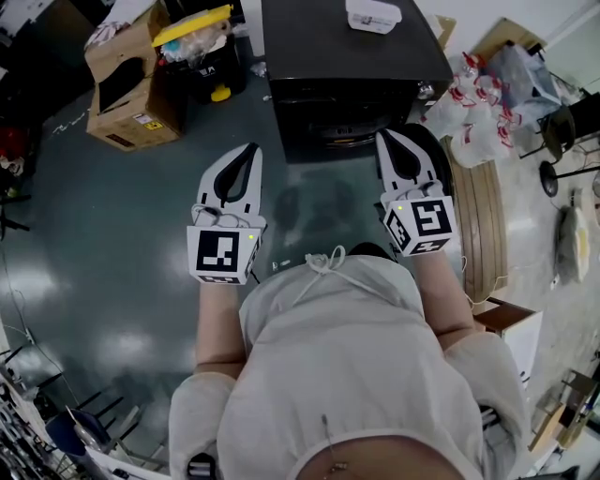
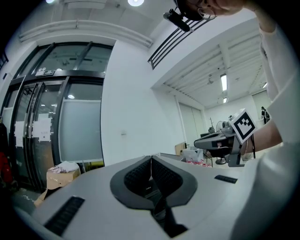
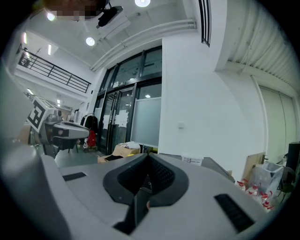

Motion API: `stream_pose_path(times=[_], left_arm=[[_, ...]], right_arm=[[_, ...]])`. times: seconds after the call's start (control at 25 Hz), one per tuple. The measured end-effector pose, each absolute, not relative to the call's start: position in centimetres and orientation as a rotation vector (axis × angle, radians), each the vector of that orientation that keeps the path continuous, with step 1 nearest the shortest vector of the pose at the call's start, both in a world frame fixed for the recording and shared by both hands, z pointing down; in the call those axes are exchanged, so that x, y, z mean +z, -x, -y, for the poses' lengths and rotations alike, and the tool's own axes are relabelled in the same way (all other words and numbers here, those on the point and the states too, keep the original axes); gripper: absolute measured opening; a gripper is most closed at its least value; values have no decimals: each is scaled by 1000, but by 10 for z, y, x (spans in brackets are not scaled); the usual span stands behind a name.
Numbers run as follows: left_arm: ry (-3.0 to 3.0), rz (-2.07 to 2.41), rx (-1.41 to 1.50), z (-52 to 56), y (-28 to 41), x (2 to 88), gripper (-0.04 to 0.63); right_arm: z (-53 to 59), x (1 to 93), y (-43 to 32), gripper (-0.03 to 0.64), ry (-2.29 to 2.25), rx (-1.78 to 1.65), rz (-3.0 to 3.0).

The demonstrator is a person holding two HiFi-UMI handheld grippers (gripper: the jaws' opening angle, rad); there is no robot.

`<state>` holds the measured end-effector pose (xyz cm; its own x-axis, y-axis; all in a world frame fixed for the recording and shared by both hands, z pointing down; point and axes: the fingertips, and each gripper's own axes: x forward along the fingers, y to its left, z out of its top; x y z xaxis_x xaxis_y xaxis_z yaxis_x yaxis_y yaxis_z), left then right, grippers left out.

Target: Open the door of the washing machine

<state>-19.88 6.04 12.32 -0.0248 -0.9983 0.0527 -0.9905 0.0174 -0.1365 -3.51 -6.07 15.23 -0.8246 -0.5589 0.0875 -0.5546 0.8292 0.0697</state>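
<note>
The washing machine [image 1: 352, 56] is a black box standing on the dark floor ahead of me in the head view, its front face [image 1: 337, 122] turned toward me. My left gripper [image 1: 250, 150] hangs to the left of it, apart from it, jaws together with nothing between them [image 2: 151, 158]. My right gripper [image 1: 386, 139] is held level just before the machine's front right corner, also shut and empty [image 3: 149, 155]. Whether it touches the machine I cannot tell. In the right gripper view the machine's top [image 3: 211, 165] shows just beyond the jaws.
A white container [image 1: 373, 14] rests on the machine. A cardboard box [image 1: 131, 84] and a yellow-lidded bin [image 1: 195, 33] stand at the back left. White plastic bags [image 1: 469, 117] lie right of the machine, and a chair base [image 1: 562, 141] stands farther right. Glass doors [image 2: 56, 131] lie ahead.
</note>
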Motion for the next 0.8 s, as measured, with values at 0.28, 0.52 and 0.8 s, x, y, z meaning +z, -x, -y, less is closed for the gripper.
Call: stream_pose_path(times=[0.28, 0.52, 0.8], left_arm=[[2151, -2200, -197, -61, 197, 122, 21], [2163, -2212, -185, -61, 190, 120, 21], [2153, -2230, -194, -64, 190, 122, 21]], right_arm=[[60, 154, 35, 2, -894, -39, 2899], [63, 157, 27, 2, -913, -5, 2877], [60, 163, 26, 2, -896, -22, 2863]])
